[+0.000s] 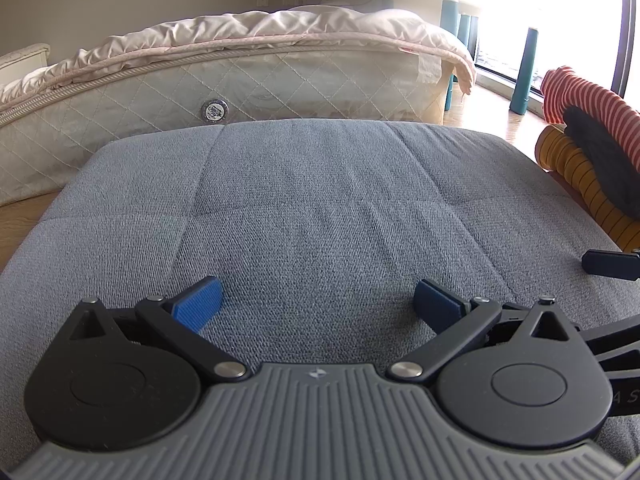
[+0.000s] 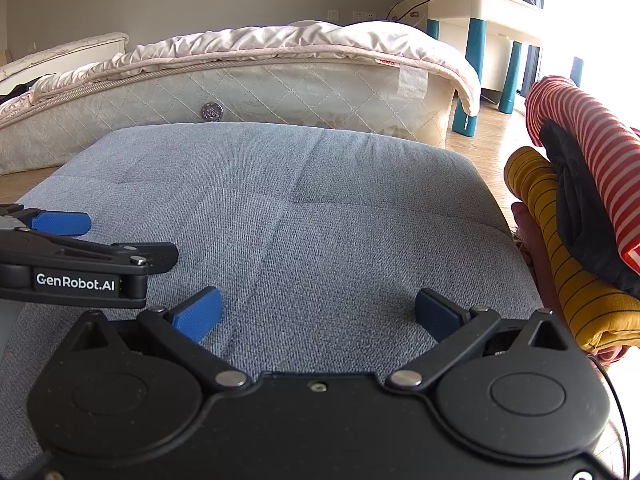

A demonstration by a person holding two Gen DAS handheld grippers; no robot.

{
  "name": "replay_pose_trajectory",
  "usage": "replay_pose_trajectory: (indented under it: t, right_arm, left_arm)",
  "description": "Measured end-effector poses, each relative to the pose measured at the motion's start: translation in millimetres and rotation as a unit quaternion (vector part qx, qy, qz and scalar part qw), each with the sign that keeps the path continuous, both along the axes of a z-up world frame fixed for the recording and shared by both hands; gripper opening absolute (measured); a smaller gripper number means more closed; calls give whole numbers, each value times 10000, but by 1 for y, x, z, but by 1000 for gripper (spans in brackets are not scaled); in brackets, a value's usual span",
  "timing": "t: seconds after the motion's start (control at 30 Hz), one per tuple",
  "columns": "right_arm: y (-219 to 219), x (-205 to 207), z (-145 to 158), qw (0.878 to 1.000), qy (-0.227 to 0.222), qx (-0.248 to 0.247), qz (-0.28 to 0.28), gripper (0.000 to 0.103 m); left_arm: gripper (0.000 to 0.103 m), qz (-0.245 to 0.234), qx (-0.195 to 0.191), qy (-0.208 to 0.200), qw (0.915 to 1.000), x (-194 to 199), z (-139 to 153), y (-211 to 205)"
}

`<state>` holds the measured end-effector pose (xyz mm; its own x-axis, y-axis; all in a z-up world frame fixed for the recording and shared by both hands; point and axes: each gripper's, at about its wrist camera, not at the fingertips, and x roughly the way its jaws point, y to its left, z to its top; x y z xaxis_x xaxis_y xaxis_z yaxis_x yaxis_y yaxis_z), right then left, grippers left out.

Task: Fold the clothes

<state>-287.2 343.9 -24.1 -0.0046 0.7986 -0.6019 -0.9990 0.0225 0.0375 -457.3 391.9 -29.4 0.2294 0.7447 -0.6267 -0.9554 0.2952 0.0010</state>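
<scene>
Clothes (image 2: 576, 200) heaped off the right edge of grey cushion (image 2: 280, 208), soft, light, floppy; best pinched at an edge. Left hand-held gripper (image 1: 318, 300) and right hand-held gripper (image 2: 318, 312) both wide apart, holding nothing

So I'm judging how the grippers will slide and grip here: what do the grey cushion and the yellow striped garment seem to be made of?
Grey cushion: looks like coarse woven upholstery fabric, matte, with a visible nubby weave and stitched seams; probably padded, since its edges are rounded.
Yellow striped garment: looks like soft knit, perhaps cotton jersey, matte, draping in smooth rounded folds. The exact fibre cannot be told.
</scene>
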Motion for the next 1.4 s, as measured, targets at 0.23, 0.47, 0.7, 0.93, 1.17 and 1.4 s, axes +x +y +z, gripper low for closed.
replay_pose_trajectory:
  t: [0.23, 0.47, 0.7, 0.93, 1.17, 1.4]
  right_arm:
    - [0, 0, 0, 10000, 1, 0, -1, 103]
    - [0, 0, 0, 10000, 1, 0, -2, 103]
    - [0, 0, 0, 10000, 1, -1, -1, 103]
    - [0, 0, 0, 10000, 0, 0, -1, 103]
    - [0, 0, 0, 10000, 1, -1, -2, 103]
    - [0, 0, 0, 10000, 1, -1, -1, 103]
  left_arm:
    - [103, 4, -2, -6, 10000, 1, -1, 1]
    - [103, 9, -1, -7, 10000, -1, 0, 0]
    - [103, 12, 0, -11, 10000, -2, 0, -1]
    - [103, 8, 1, -9, 10000, -2, 0, -1]
    - [103, 4, 2, -9, 10000, -2, 0, 0]
    - [103, 5, 2, -9, 10000, -2, 0, 0]
